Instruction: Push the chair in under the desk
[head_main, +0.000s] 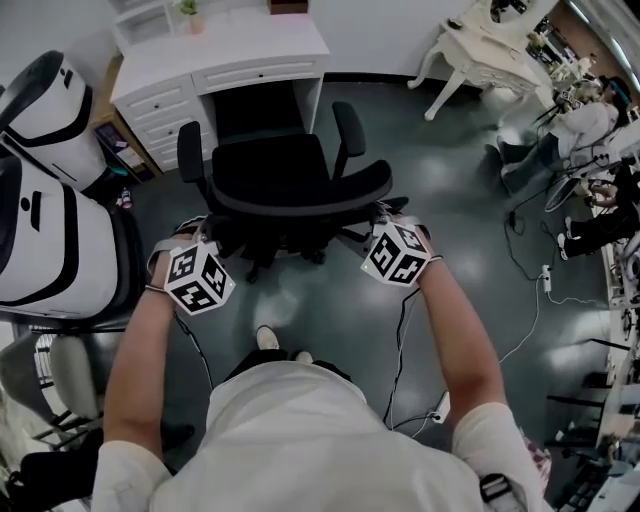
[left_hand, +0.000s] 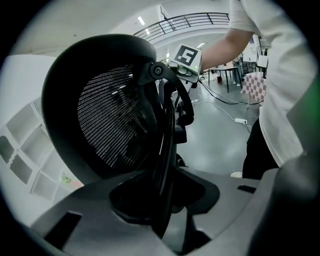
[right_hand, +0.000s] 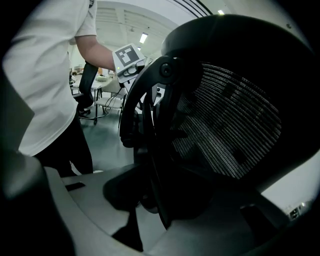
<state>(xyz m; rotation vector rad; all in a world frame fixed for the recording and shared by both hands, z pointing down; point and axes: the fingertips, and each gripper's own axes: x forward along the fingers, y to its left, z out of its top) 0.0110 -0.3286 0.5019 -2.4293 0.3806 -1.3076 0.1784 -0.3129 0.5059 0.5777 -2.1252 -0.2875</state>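
Note:
A black mesh-backed office chair (head_main: 285, 175) faces the kneehole of a white desk (head_main: 225, 50), its seat partly in front of the opening. I stand behind it. My left gripper (head_main: 205, 235) clamps the left rim of the backrest (left_hand: 115, 120), and in the left gripper view the black frame edge runs down between the grey jaws of that gripper (left_hand: 165, 200). My right gripper (head_main: 385, 213) clamps the right rim in the same way, with the backrest (right_hand: 225, 120) filling the right gripper view above that gripper (right_hand: 150, 200). The pads themselves are hidden by the frame.
Large white machines with black stripes (head_main: 40, 200) stand close on the left. A second chair (head_main: 50, 400) sits at lower left. An ornate white table (head_main: 490, 45) and seated people (head_main: 590, 120) are at the right. Cables (head_main: 530, 290) trail over the grey floor.

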